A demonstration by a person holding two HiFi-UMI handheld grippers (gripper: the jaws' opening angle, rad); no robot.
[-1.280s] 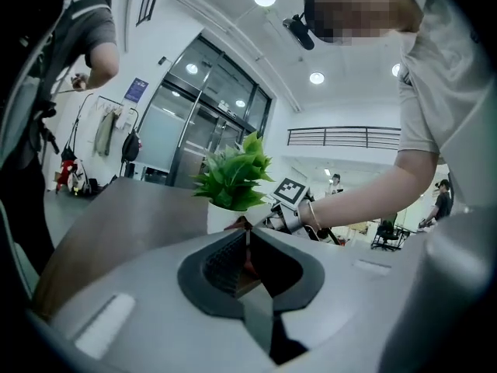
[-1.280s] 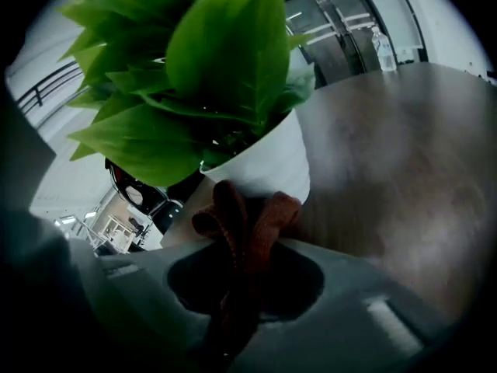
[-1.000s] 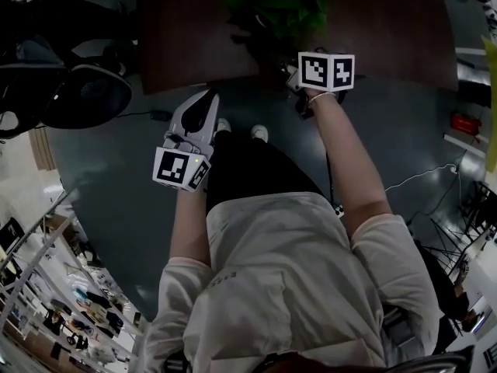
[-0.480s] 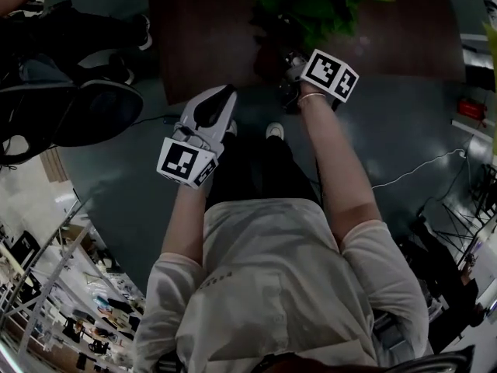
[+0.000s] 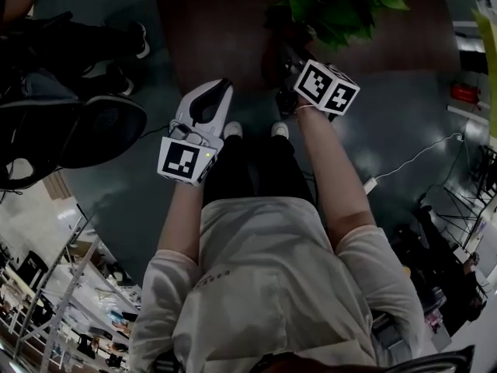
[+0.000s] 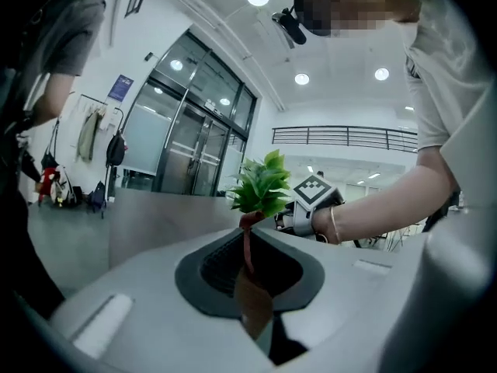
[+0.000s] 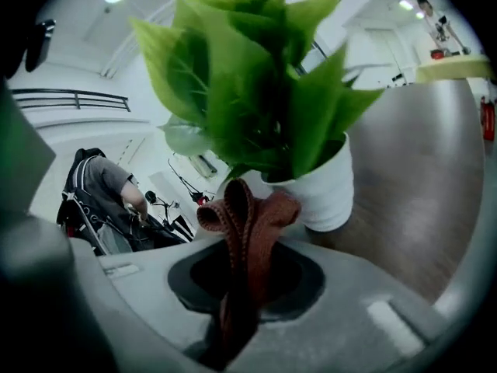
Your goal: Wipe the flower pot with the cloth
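Note:
A green leafy plant (image 5: 342, 2) stands on the dark brown table (image 5: 210, 29); its leaves hide the pot in the head view. In the right gripper view the white flower pot (image 7: 330, 193) is close ahead, under the leaves (image 7: 248, 92). My right gripper (image 5: 289, 53) (image 7: 237, 309) is shut on a reddish-brown cloth (image 7: 248, 216), whose folded end sticks up just short of the pot. My left gripper (image 5: 221, 85) (image 6: 248, 278) is at the table's near edge, left of the plant (image 6: 260, 185). It is shut, and I see nothing held in it.
A seated person in dark clothes and a dark chair (image 5: 70, 123) are at the left of the table. A white cable (image 5: 411, 158) runs over the grey floor at the right. The holder's white shoes (image 5: 233, 129) are at the table's edge.
Both grippers have moved a little toward the table and the plant. The right gripper has turned, and its marker cube now sits more tilted.

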